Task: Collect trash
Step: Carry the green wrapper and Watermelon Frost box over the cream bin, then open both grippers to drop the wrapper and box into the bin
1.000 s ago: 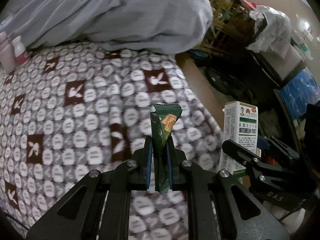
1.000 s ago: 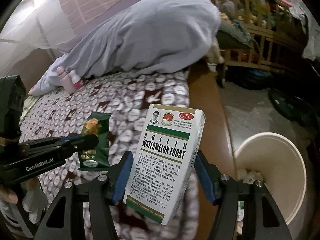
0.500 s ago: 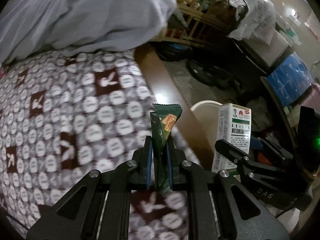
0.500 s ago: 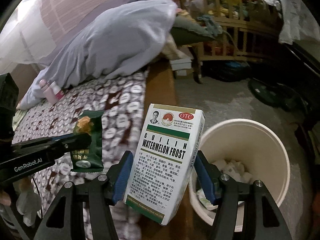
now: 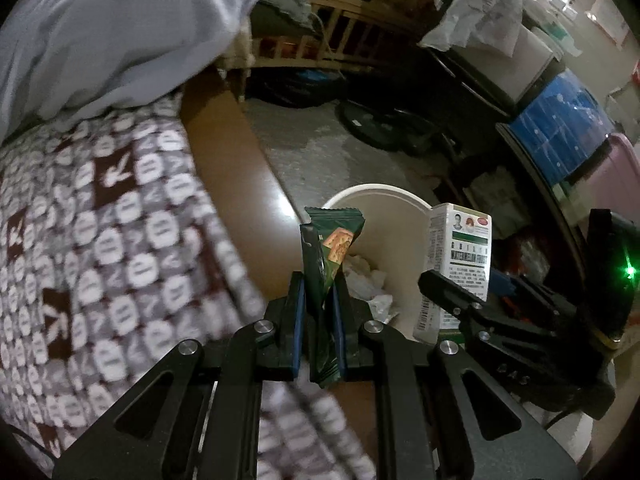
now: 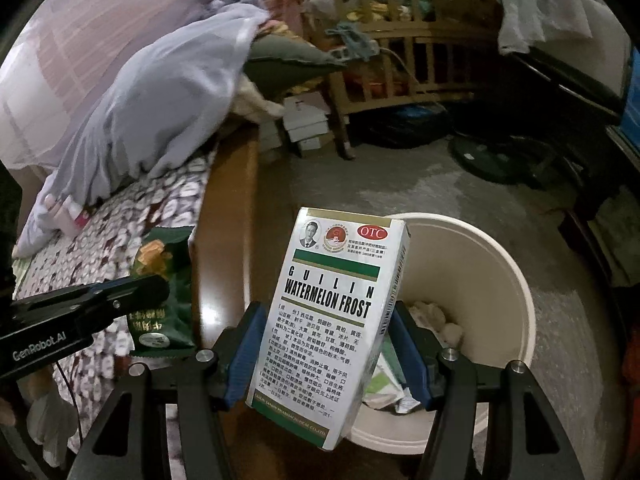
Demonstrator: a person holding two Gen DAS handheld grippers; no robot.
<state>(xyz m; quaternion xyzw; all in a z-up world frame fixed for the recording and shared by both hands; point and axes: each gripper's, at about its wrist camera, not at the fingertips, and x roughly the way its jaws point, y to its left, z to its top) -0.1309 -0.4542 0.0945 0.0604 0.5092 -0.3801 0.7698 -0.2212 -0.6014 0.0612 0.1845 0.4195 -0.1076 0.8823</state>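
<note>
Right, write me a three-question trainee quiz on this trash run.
1. True or false: the left gripper is shut on the green wrapper.
2. What does the right gripper hold?
A. bottle
B. white box
C. tissue
3. Fill in: the bin stands on the ____ beside the bed.

Key: 1 true; 2 B; 3 floor.
</note>
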